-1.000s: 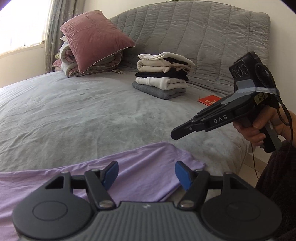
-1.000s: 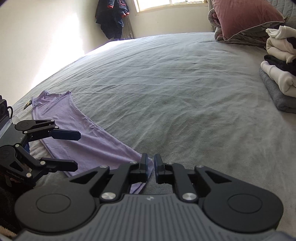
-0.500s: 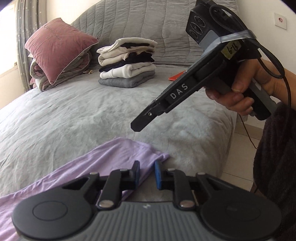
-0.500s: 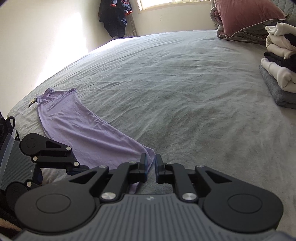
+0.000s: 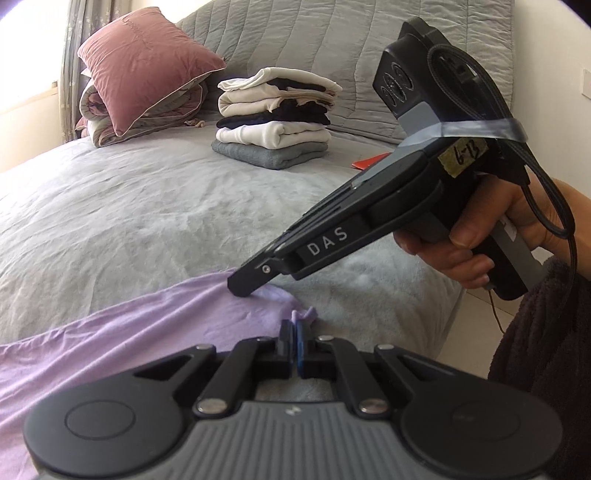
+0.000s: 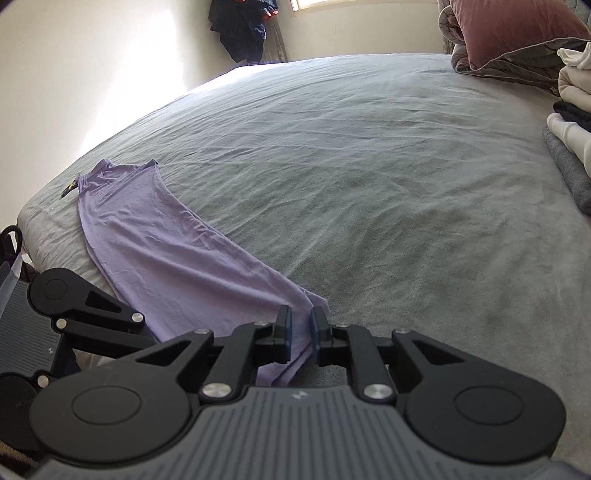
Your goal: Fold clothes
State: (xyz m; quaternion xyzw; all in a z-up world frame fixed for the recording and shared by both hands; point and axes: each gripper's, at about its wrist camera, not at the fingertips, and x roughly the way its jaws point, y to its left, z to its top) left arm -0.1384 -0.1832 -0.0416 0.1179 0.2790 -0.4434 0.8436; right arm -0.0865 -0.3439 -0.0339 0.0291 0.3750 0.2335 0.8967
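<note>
A long lilac garment [image 6: 166, 258] lies flat along the near edge of the grey bed [image 6: 369, 166]. My left gripper [image 5: 295, 332] is shut on the garment's [image 5: 147, 325] end corner, and a tuft of lilac cloth sticks up past its blue pads. My right gripper [image 6: 300, 325] rests low on the same end, a little further onto the bed. Its jaws are opening, and a fold of cloth lies in the narrow gap between them. In the left wrist view the right gripper [image 5: 242, 286] touches the fabric with its tip, held by a hand [image 5: 461, 251].
A stack of folded clothes [image 5: 275, 122] sits toward the headboard, beside a maroon pillow on rolled bedding [image 5: 144, 77]. A red flat item [image 5: 369, 160] lies near the bed's right edge. Dark clothes [image 6: 242, 29] hang in the far corner. Floor shows beyond the bed's corner.
My left gripper went from wide open to shut on the garment's corner. The right gripper came down from above the bed onto the fabric, and its jaws have parted slightly.
</note>
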